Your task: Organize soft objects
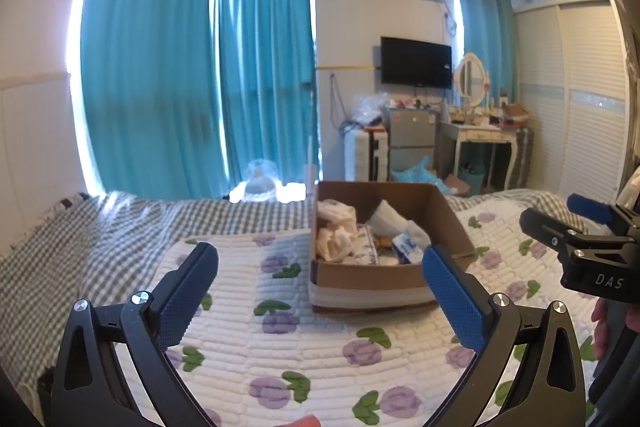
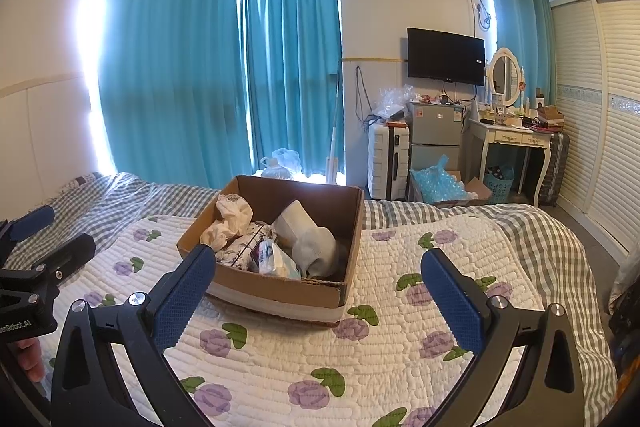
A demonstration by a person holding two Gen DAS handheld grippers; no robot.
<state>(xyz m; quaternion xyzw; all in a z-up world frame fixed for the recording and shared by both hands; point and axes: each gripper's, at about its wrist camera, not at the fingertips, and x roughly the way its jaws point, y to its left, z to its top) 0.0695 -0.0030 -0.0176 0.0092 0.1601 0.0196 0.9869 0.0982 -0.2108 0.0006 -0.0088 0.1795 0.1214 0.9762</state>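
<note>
An open cardboard box stands on a white quilt with purple flowers. Inside lie soft things: a cream cloth, a white cloth, a patterned fabric bundle and a tissue pack. My left gripper is open and empty, held above the quilt just before the box. My right gripper is open and empty, also just before the box. The right gripper shows at the right edge of the left wrist view; the left gripper shows at the left edge of the right wrist view.
A grey checked blanket lies under the quilt. Beyond the bed are teal curtains, a suitcase, a small fridge, a dressing table and a wardrobe.
</note>
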